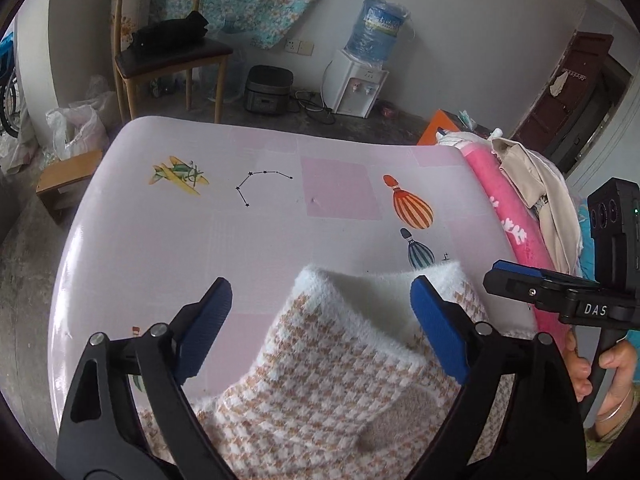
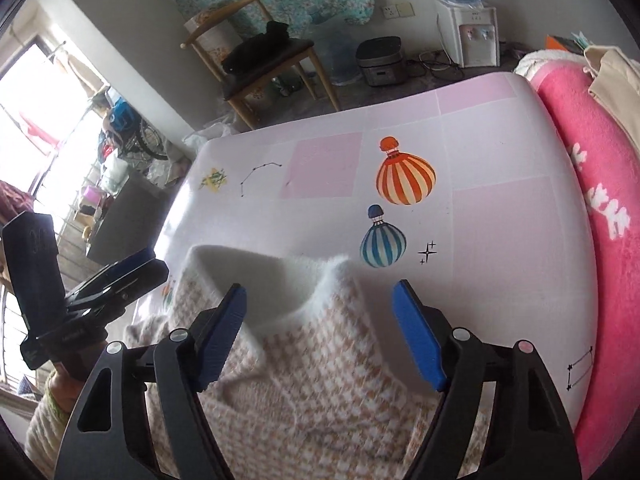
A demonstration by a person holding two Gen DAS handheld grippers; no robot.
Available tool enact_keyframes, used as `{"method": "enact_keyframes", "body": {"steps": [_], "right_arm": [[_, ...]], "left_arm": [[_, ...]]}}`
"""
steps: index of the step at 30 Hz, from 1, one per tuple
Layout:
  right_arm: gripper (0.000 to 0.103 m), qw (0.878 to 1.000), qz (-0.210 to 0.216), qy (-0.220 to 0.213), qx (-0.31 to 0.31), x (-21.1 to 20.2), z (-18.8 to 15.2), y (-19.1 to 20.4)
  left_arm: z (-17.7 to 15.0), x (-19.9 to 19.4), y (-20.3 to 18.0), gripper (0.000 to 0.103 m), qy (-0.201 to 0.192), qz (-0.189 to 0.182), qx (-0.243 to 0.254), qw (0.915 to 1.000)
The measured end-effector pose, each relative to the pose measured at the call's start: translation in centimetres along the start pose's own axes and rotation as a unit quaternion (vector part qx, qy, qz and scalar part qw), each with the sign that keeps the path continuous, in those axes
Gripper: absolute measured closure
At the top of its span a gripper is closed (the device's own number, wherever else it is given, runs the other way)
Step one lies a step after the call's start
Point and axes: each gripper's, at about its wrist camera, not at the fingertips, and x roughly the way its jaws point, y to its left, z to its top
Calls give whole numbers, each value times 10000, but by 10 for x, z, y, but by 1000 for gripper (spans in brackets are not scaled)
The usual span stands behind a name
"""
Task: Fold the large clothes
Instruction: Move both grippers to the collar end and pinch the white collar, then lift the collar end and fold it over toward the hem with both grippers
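A fuzzy white and tan houndstooth garment (image 1: pixel 320 380) lies on the pink table (image 1: pixel 200 240), its white top edge raised in a fold. My left gripper (image 1: pixel 320 312) is open, its blue fingers either side of that edge, just above the cloth. In the right wrist view the same garment (image 2: pixel 320 380) lies under my right gripper (image 2: pixel 320 312), which is open and empty over its top right corner. The right gripper also shows in the left wrist view (image 1: pixel 532 284), and the left gripper in the right wrist view (image 2: pixel 120 276).
A pink towel (image 2: pixel 600 200) and beige clothes (image 1: pixel 540 188) are piled along the table's right side. Beyond the far edge stand a wooden chair (image 1: pixel 168 56), a rice cooker (image 1: pixel 266 90) and a water dispenser (image 1: pixel 360 84). A wooden stool (image 1: pixel 68 180) stands at the left.
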Motion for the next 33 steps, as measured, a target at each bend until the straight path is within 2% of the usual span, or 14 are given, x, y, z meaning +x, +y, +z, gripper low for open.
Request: {"method": "enact_keyframes", "body": {"steps": [6, 8, 10, 11, 13, 16, 21, 26, 29, 31, 33], "right_arm": [[48, 9974, 291, 379, 537, 40, 11, -26], [60, 9973, 234, 467, 513, 49, 10, -25], [81, 9975, 222, 512, 422, 51, 7, -22], [87, 9979, 224, 495, 344, 49, 6, -19], [90, 9990, 141, 415, 98, 41, 4, -9], [91, 9991, 72, 299, -284, 21, -1, 8], [91, 9966, 68, 177, -797, -18, -22, 32], [90, 9906, 91, 224, -1347, -52, -70, 48], [86, 9812, -36, 460, -1873, -57, -108, 55], [74, 9744, -161, 602, -2160, -60, -125, 60], [67, 9717, -144, 433, -2317, -75, -133, 67]], "left_arm": [[1, 42, 4, 42, 437, 92, -122, 9989], [-3, 50, 7, 61, 540, 168, -151, 9983], [-6, 50, 8, 72, 545, 111, -186, 9983], [-7, 47, 7, 78, 495, 126, -169, 9986], [-9, 37, 3, 84, 415, 129, -12, 9991], [-14, 13, -7, 90, 269, 153, 319, 9990], [-34, -41, -24, 91, 83, 19, 831, 9965], [-82, -84, -38, 91, 142, 1, 1407, 9899], [-120, -90, -39, 91, 397, 103, 1648, 9855], [-139, -87, -37, 91, 505, 270, 1785, 9823], [-151, -85, -33, 91, 545, 298, 1728, 9830]]}}
